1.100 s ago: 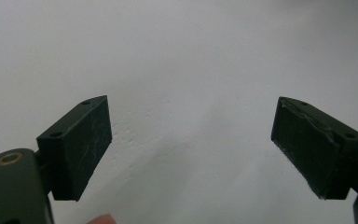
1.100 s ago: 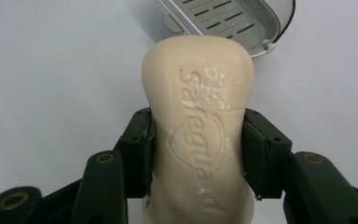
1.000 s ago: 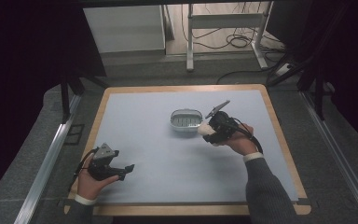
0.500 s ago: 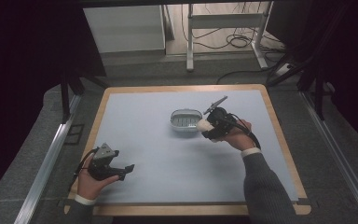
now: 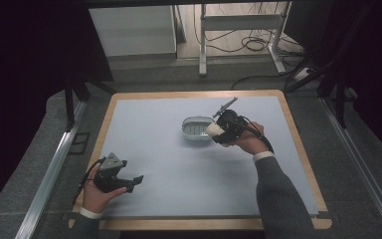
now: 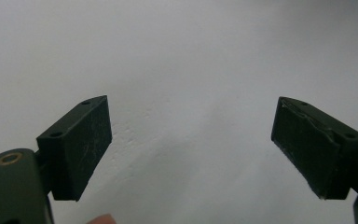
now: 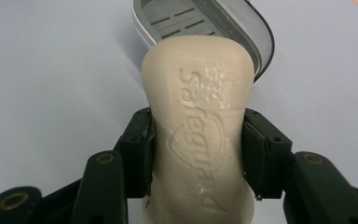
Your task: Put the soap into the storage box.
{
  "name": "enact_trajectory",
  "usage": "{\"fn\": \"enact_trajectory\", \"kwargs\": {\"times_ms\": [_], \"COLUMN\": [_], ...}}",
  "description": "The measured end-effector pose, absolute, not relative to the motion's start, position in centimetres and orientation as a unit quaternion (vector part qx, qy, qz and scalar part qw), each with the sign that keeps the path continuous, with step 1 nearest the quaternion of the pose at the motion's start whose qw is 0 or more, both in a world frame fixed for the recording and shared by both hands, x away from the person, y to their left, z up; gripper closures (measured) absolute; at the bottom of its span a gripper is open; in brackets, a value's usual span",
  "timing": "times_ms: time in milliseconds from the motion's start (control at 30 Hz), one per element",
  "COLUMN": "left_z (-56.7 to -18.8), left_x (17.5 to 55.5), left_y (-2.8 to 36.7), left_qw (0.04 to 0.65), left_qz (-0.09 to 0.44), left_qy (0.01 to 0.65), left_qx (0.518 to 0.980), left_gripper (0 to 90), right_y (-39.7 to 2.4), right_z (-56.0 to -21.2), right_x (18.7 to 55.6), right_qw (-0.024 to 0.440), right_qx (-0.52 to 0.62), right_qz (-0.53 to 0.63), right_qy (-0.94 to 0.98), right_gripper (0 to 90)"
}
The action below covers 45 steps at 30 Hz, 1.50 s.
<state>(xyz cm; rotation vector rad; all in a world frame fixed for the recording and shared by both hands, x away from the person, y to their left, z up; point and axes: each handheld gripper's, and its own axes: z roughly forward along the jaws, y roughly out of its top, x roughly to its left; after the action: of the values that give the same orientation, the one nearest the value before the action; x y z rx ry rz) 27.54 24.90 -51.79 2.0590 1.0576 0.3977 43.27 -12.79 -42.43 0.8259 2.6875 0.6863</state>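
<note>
Clamping the Safeguard soap bar (image 7: 198, 140), your right gripper (image 5: 218, 130) hangs seemingly just above the soap dish (image 5: 195, 128); your left gripper (image 5: 129, 181) rests spread wide, well apart.

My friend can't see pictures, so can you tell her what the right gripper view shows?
A cream bar of soap stamped "Safeguard" is squeezed between the right gripper's two black jaws. Just beyond it on the pale table sits a white soap dish with a slotted grey inside.
</note>
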Motion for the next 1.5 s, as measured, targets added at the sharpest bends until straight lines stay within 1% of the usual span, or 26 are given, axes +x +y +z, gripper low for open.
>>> {"fn": "enact_trajectory", "kwargs": {"times_ms": [500,967,1500], "left_z": [-51.8,-51.9,-52.0], "left_x": [27.6,27.6,27.6], "left_y": [24.9,24.7,24.8], "left_qw": [0.385,0.382,0.382], "left_qz": [0.156,0.156,0.156], "left_qy": [0.414,0.413,0.413], "left_qx": [0.810,0.812,0.812], "left_gripper": [12.6,12.6,12.6], "right_y": [-11.9,-11.1,-9.4], "right_z": [-42.9,-42.6,-43.2], "right_x": [44.6,46.0,47.9], "right_qw": [0.124,0.136,0.128], "right_qx": [0.281,0.261,0.244], "right_qz": [0.230,0.228,0.225], "right_qy": [0.924,0.928,0.935], "right_gripper": [49.2,49.2,49.2]}}
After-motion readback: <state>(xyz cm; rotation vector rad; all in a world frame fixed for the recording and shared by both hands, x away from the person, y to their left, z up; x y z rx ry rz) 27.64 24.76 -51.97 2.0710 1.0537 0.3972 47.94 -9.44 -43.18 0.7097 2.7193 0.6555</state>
